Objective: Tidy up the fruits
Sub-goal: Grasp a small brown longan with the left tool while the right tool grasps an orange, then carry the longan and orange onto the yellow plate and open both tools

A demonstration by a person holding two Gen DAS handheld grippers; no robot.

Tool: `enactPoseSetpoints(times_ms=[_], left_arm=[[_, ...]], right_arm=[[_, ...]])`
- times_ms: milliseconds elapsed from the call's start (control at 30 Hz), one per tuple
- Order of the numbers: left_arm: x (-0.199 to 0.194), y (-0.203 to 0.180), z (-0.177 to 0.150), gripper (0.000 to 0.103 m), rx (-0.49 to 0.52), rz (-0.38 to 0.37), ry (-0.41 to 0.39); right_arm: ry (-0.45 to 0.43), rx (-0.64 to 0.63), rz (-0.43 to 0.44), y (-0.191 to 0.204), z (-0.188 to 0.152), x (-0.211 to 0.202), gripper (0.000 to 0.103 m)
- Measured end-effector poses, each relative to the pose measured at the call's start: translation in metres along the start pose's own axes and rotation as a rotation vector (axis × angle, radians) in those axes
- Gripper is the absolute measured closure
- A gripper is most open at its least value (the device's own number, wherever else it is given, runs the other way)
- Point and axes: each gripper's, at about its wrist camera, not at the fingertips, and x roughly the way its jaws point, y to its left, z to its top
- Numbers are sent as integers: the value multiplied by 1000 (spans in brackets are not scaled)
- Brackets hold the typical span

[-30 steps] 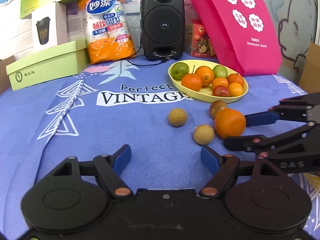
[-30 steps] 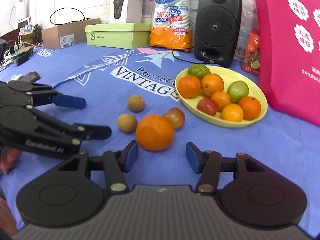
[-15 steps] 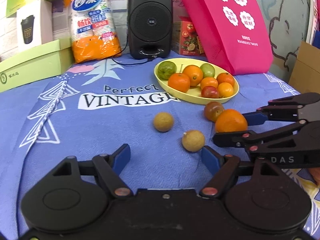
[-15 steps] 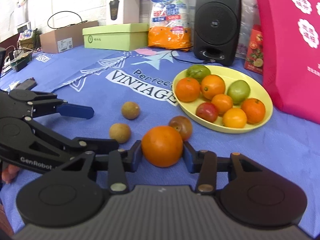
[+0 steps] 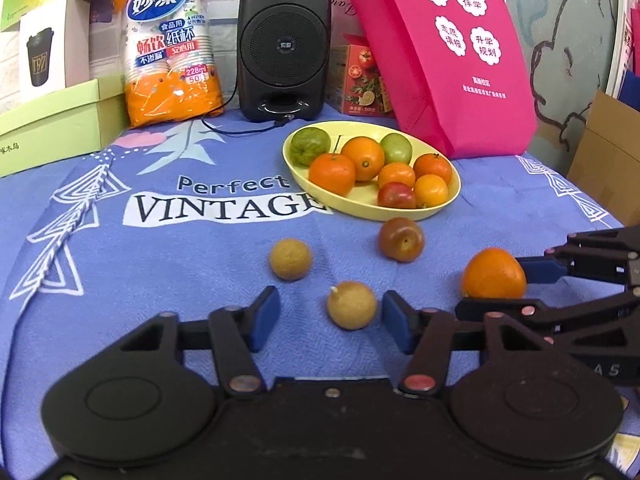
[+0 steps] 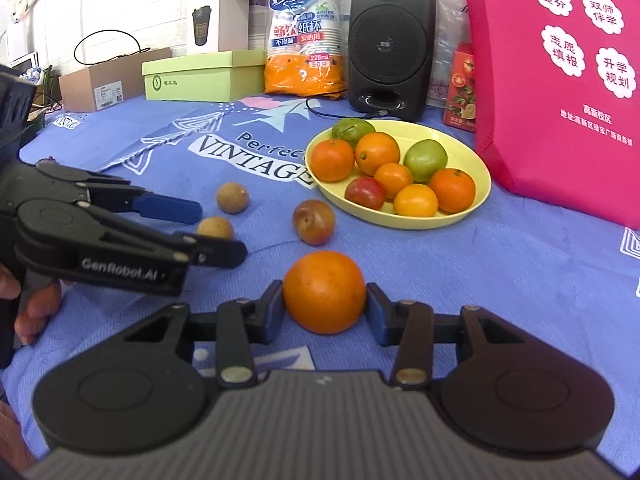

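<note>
A yellow oval plate [image 5: 448, 204] [image 6: 476, 200] holds several oranges, green fruits and a red one. On the blue cloth lie a reddish plum [image 5: 401, 239] [image 6: 313, 222] and two small tan fruits [image 5: 290, 259] [image 5: 351, 305]. My right gripper [image 6: 325, 307] is shut on a big orange [image 6: 325, 291] [image 5: 494, 274], held just above the cloth. My left gripper [image 5: 328, 320] is open, with the nearer tan fruit [image 6: 215, 229] between its fingers, close to the right pad.
At the back stand a black speaker [image 5: 283, 40], an orange pack of paper cups [image 5: 170, 44], a green box [image 5: 52, 124], a pink bag [image 5: 444, 52] and a red carton [image 5: 360, 80]. A cardboard box [image 5: 604, 160] sits at the right edge.
My right gripper closed on the big orange and drew it back, away from the plum. My left gripper moved forward so the nearer tan fruit now lies between its fingers.
</note>
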Motion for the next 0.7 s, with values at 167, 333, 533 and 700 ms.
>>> enactPoseSetpoints(times_ms=[167, 333, 533, 700], left_arm=[[0, -4, 0, 74, -3, -12, -1], [-2, -4, -2, 79, -37, -15, -7], [-5, -2, -4, 79, -60, -19, -12], [-7, -4, -5, 79, -61, -5, -8]], right_arm=[[-2, -2, -6, 1, -2, -1, 61], [-6, 5, -6, 1, -4, -1, 60], [-10, 4, -6, 1, -4, 0, 59], [-22, 14, -14, 1, -5, -2, 60]])
